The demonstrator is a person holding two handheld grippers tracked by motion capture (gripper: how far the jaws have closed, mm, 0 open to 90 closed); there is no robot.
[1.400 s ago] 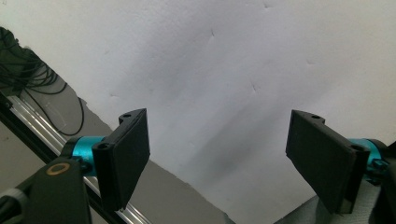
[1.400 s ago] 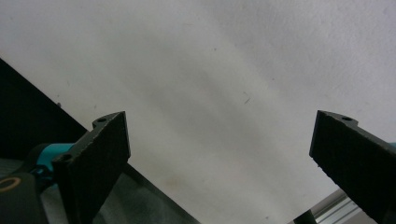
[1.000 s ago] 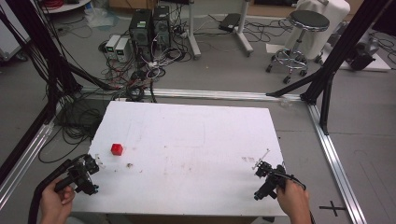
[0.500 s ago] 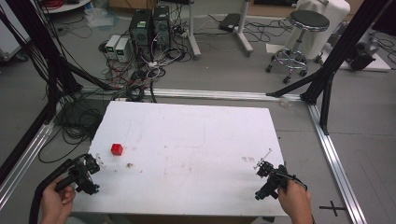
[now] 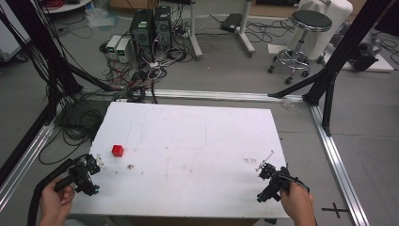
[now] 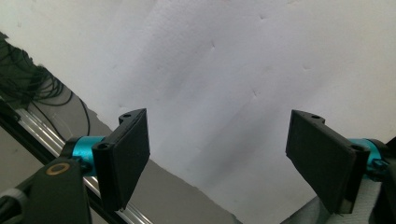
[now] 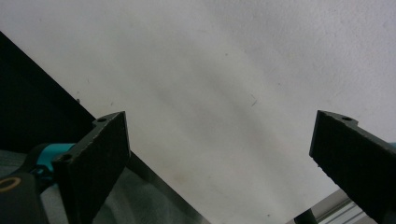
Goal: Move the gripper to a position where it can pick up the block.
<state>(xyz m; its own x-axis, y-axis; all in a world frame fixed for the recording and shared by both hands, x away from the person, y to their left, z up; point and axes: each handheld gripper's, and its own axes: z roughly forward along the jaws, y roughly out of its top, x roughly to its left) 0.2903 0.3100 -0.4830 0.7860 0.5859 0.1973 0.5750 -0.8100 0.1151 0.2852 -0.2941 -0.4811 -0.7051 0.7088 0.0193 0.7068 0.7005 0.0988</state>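
Red cube [image 5: 117, 150] near the counter [image 5: 197, 141] edge could get knocked off if the empty, wide-open left gripper [image 6: 217, 154] approaches carelessly; the right gripper [image 7: 219, 158] also gapes empty.

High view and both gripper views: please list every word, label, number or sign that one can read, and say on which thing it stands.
No word or number can be read.
A black cross mark stands on the floor, not a letter.
The computer towers show no legible label; too small.
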